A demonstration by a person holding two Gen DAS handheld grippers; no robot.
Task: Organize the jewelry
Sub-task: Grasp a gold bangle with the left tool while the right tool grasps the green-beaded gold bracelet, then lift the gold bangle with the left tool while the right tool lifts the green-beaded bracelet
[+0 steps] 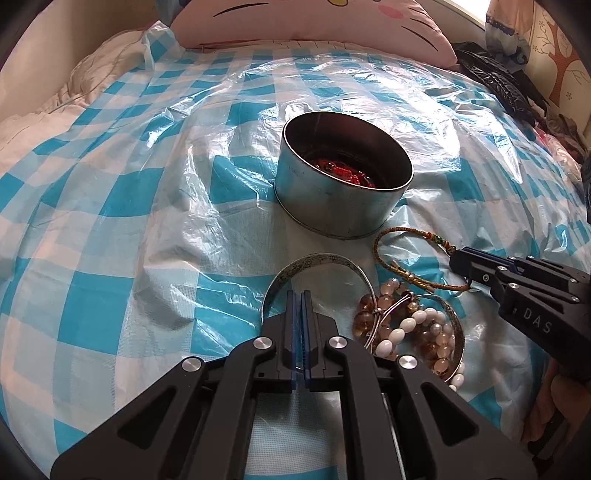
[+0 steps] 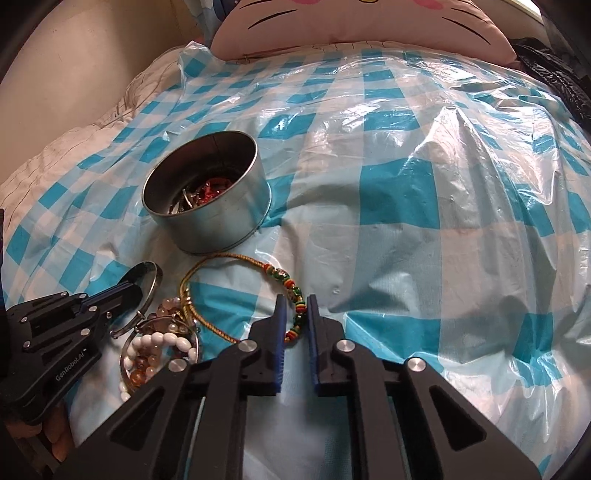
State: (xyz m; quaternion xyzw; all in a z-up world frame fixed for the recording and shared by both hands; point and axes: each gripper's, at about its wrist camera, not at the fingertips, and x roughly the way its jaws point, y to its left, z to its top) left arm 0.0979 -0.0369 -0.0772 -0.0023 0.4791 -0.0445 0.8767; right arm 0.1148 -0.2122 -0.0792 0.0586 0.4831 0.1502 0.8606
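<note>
A round metal tin [image 1: 332, 199] with red jewelry [image 1: 347, 171] inside stands on the checked plastic sheet; it also shows in the right wrist view [image 2: 218, 221]. My left gripper [image 1: 300, 295] is shut, inside the loop of a silver bangle [image 1: 321, 260], not gripping it as far as I can tell. A pile of bead bracelets [image 1: 406, 332] lies to its right. My right gripper [image 2: 295, 301] is slightly open, its tips either side of the beaded end of a gold cord bracelet [image 2: 229, 258], which lies flat.
A pink cat-face pillow [image 1: 314, 26] lies at the back. Dark clothes [image 1: 498, 81] sit at the far right. A white duvet [image 1: 33, 122] borders the sheet on the left. The blue-checked plastic sheet [image 2: 424, 184] stretches wide to the right.
</note>
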